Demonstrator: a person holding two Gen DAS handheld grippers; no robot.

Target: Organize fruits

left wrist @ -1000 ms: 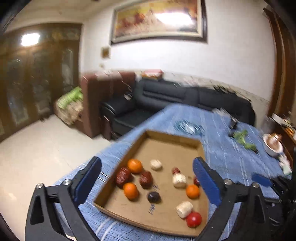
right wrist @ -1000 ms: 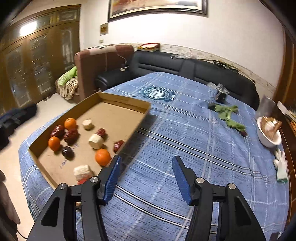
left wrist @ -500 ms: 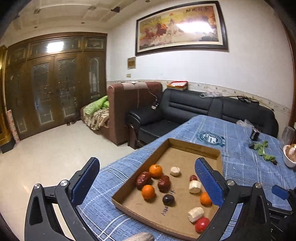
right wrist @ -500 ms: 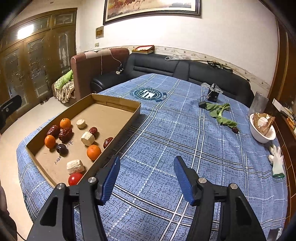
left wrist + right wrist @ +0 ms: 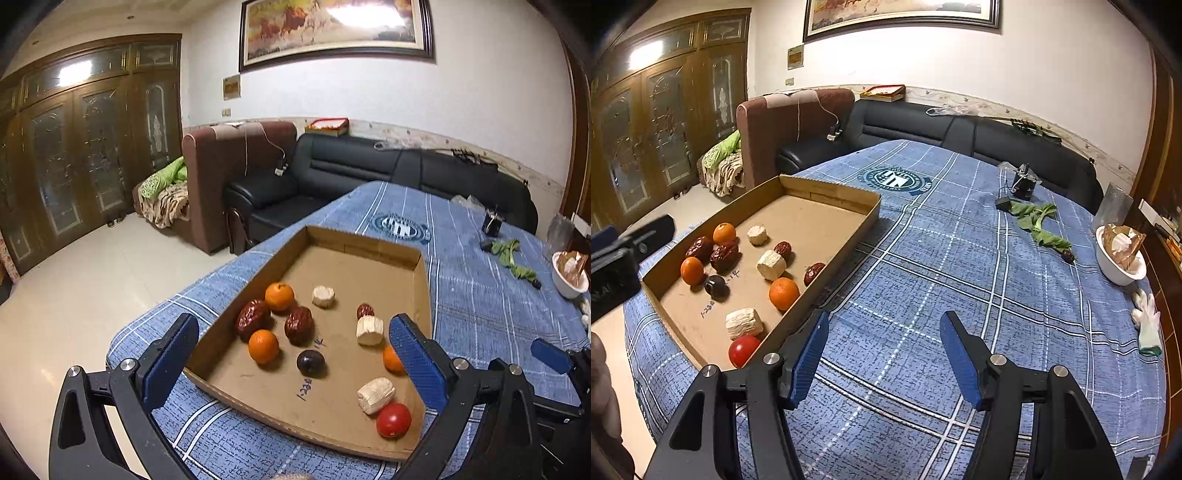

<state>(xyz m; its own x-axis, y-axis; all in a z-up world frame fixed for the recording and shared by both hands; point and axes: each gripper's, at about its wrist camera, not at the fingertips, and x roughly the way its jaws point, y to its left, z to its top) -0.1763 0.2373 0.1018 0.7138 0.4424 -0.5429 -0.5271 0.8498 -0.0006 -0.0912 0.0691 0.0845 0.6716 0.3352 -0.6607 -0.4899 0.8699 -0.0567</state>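
Note:
A shallow cardboard tray point(image 5: 421, 291) point(image 5: 846, 240) lies on the blue plaid cloth. In it lie three oranges point(image 5: 279, 296), several dark red dates point(image 5: 252, 319), a dark plum point(image 5: 311, 362), three pale cut chunks point(image 5: 375, 395) and a red tomato point(image 5: 393, 420) point(image 5: 743, 350). My left gripper point(image 5: 295, 354) is open and empty, above the tray's near end. My right gripper point(image 5: 882, 350) is open and empty, over the cloth just right of the tray.
On the table's far right lie green leaves point(image 5: 1038, 223), a small black device point(image 5: 1023, 182), a lone date point(image 5: 1067, 255), a white bowl point(image 5: 1119, 258) and a white glove point(image 5: 1147, 325). Sofas point(image 5: 332, 173) stand beyond the table. The table edge runs left of the tray.
Both views have shifted and steadied; the left gripper has come closer over the tray's near end. Both grippers stay open. The fruits have not moved.

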